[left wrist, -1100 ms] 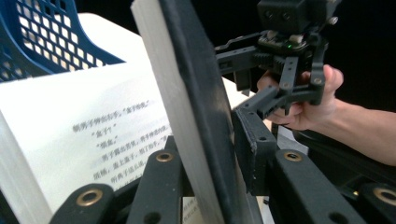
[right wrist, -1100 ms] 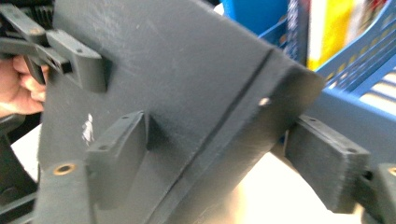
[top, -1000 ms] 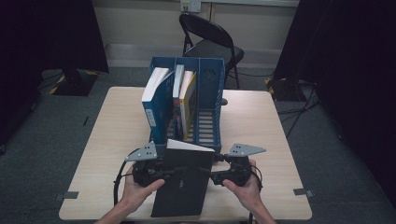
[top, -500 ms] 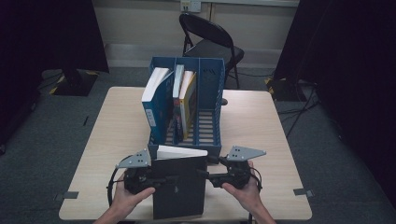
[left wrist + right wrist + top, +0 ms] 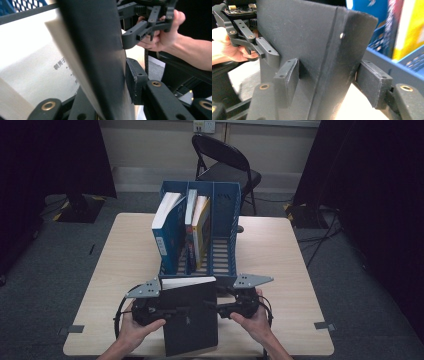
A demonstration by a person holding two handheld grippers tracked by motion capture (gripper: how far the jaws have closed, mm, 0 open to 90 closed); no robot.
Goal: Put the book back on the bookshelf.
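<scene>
Black hardcover book (image 5: pixel 190 320) stands upright between my tongs, just short of the blue rack (image 5: pixel 225 235). Left tongs (image 5: pixel 167 310) pinch its cover; right tongs (image 5: pixel 327 86) straddle the spine, pads apparently touching. I'd firm up the right grip, then lift level into the empty slot.
</scene>
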